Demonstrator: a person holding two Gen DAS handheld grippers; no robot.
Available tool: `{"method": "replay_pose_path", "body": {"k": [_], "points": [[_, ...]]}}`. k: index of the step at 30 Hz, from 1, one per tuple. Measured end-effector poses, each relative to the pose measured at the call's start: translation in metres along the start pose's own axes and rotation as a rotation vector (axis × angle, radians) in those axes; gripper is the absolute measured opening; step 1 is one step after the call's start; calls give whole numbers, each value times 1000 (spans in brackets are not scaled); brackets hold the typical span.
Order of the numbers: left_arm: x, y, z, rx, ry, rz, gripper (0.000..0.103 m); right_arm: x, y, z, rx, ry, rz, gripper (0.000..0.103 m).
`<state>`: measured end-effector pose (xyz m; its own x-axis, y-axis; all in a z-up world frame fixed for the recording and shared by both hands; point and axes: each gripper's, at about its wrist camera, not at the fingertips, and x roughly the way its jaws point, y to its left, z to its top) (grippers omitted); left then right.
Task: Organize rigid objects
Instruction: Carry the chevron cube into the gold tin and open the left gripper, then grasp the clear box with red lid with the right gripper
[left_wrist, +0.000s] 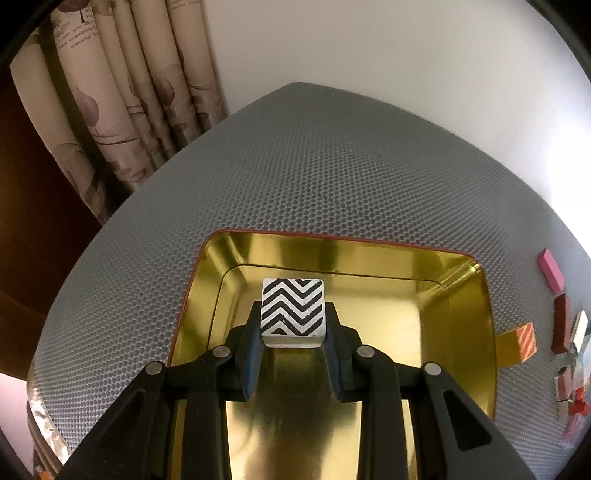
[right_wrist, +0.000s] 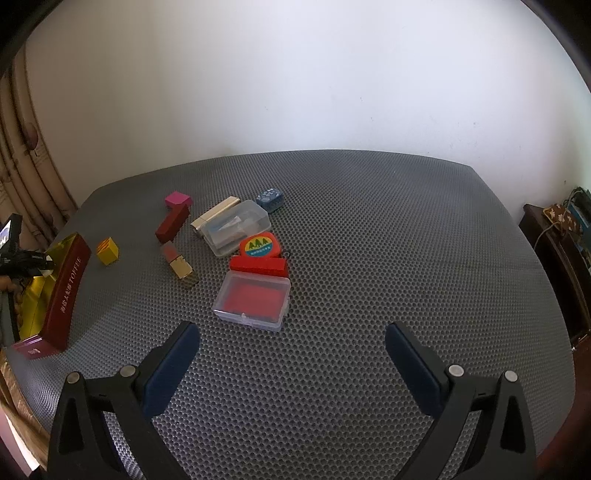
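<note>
Now zigzag cube (left_wrist: 292, 308) clamped between left gripper (left_wrist: 293, 325) pads, held over gold tin (left_wrist: 469, 295) floor; right gripper (right_wrist: 291, 347) spread wide, nothing held.

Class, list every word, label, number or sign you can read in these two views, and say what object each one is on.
"TOFFEE": pale capitals on the dark red side of the gold tin, after some characters too small to read.
Round label on the orange tape measure: green tree shapes; its line of text is too small to read.
Curtain: printed script, blurred.
Purple lid: white mark, unreadable.
</note>
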<state>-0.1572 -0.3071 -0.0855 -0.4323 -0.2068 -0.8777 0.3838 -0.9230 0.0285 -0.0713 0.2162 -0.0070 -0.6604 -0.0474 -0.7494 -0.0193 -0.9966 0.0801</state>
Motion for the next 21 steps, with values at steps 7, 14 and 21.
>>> {"method": "replay_pose_path", "body": {"k": [7, 14, 21], "points": [[3, 9, 0, -35, 11, 3, 35, 2, -2, -1, 5, 8, 4, 103], [-37, 15, 2, -78, -88, -68, 62, 3, -3, -1, 4, 8, 3, 103], [-160, 13, -28, 13, -411, -173, 101, 18, -14, -9, 46, 43, 19, 103]]}}
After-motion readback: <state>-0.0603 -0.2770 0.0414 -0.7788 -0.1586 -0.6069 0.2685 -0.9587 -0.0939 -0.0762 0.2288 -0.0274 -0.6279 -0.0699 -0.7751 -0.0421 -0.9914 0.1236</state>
